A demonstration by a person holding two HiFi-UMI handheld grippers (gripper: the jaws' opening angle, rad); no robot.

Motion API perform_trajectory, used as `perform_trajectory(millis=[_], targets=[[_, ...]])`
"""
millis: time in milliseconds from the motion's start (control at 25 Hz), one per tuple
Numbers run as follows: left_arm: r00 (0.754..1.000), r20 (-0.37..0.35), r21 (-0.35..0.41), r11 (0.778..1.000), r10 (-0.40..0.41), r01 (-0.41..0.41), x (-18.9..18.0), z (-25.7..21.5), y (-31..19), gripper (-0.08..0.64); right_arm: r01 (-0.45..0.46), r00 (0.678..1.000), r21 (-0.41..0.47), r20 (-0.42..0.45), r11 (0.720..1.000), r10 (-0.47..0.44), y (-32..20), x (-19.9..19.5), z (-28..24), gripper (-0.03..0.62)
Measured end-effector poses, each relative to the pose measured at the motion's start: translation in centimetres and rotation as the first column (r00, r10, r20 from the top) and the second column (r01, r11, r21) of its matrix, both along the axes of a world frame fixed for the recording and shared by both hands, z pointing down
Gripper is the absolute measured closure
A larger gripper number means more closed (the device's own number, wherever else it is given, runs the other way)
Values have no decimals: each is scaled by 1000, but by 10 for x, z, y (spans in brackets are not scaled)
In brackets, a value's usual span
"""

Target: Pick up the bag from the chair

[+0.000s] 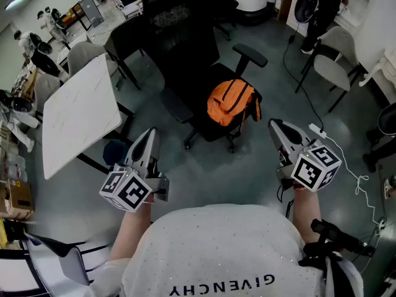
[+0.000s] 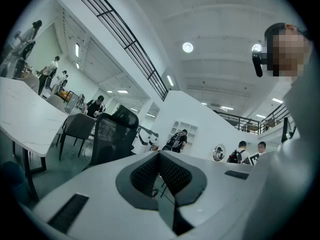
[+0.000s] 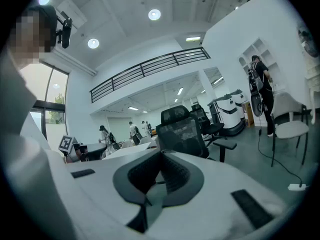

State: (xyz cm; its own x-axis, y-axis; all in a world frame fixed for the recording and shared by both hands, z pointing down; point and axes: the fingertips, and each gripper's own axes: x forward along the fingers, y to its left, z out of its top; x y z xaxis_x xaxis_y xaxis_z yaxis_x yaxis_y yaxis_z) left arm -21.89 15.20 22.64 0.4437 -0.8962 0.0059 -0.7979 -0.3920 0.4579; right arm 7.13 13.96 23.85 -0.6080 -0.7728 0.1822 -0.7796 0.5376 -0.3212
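Observation:
In the head view an orange bag (image 1: 231, 102) lies on the seat of a black office chair (image 1: 185, 54) ahead of me. My left gripper (image 1: 150, 135) is held low at the left, well short of the chair, jaws together and empty. My right gripper (image 1: 275, 126) hovers to the right of the chair, a short way from the bag, also shut with nothing in it. The left gripper view shows the left gripper (image 2: 160, 156) and the chair's back (image 2: 112, 129). In the right gripper view the right gripper (image 3: 161, 154) sits below the chair's back (image 3: 181, 131). Neither gripper view shows the bag.
A white table (image 1: 80, 113) stands to the left with a dark blue round thing (image 1: 114, 151) beside its foot. Grey chairs (image 1: 334, 67) stand at the right. A white power strip (image 1: 317, 129) and its cable lie on the floor near my right gripper. People stand far off.

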Motion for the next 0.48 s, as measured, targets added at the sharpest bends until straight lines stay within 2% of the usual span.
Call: perform_trajectory(millis=[480], targets=[[1000, 1, 26, 1000, -9, 9, 3, -7, -7, 555, 10, 1000, -5, 13, 1000, -10, -6, 3, 4, 589]])
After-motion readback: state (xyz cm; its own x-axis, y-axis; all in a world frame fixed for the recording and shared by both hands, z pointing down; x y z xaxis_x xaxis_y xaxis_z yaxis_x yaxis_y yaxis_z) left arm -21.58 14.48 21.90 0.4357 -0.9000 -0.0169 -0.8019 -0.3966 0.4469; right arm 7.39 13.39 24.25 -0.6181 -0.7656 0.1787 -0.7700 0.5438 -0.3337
